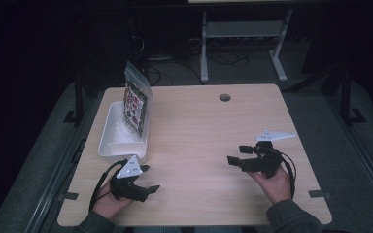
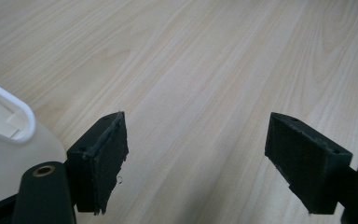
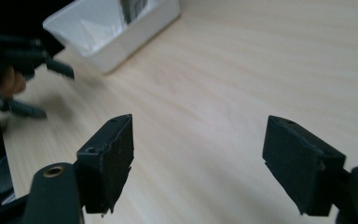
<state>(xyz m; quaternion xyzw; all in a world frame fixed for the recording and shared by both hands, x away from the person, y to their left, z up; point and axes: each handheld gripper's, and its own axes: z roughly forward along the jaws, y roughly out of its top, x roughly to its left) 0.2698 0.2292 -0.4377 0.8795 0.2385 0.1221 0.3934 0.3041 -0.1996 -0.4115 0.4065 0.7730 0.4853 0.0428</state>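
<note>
A white rectangular bin (image 1: 112, 143) stands at the table's left side, with a clear zip bag of patterned items (image 1: 137, 101) leaning upright in its far end. My left gripper (image 1: 148, 178) is open just in front of the bin's near end, nothing between its jaws. Its own view shows the bin's rim (image 2: 14, 112) at the left and the left gripper (image 2: 196, 163) over bare wood. My right gripper (image 1: 239, 154) is open over the right half of the table, pointing left. From the right gripper (image 3: 198, 161) I see the bin (image 3: 116, 32) and the other gripper (image 3: 32, 88) farther off.
The light wooden table (image 1: 199, 126) has a round cable hole (image 1: 225, 97) near its far edge. Beyond the table lie cables and a white stand's legs (image 1: 243, 43) on a dark floor. Black clips (image 1: 68, 196) sit at the table's front corners.
</note>
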